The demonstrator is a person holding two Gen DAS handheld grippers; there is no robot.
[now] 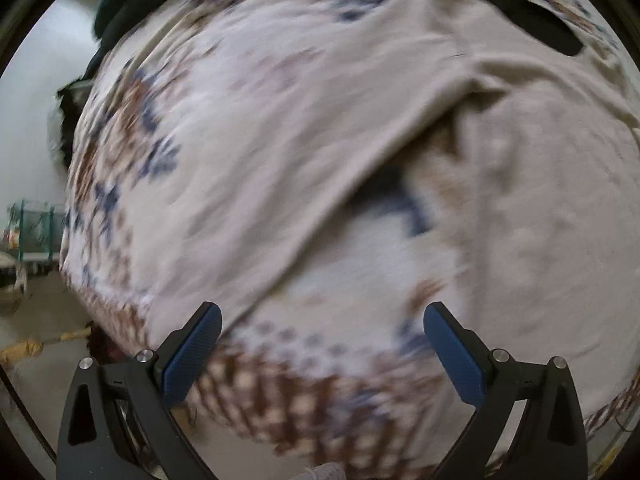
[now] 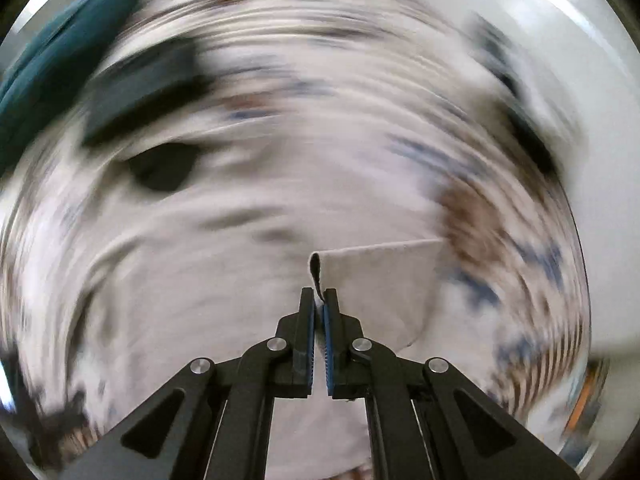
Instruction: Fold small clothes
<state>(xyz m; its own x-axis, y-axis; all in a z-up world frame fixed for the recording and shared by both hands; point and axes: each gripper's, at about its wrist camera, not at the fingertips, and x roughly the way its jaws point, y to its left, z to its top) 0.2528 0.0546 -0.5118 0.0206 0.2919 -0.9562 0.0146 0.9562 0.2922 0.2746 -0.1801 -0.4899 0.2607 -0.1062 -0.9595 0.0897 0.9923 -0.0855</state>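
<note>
A beige garment (image 1: 540, 208) lies on a white bedspread (image 1: 240, 128) with a brown and blue pattern, partly folded, one flap lying diagonally across the middle. My left gripper (image 1: 322, 320) is open and empty, hovering above the bedspread just below the flap's edge. My right gripper (image 2: 319, 300) is shut on a corner of the beige garment (image 2: 380, 284), which stands up folded above the fingertips. The right wrist view is heavily motion-blurred.
A teal cloth (image 2: 52, 60) and dark garments (image 2: 140, 80) lie at the far side of the bed. A black garment (image 1: 532, 20) lies at the top right in the left wrist view. The floor (image 1: 36, 320) and a green rack (image 1: 32, 228) show at left.
</note>
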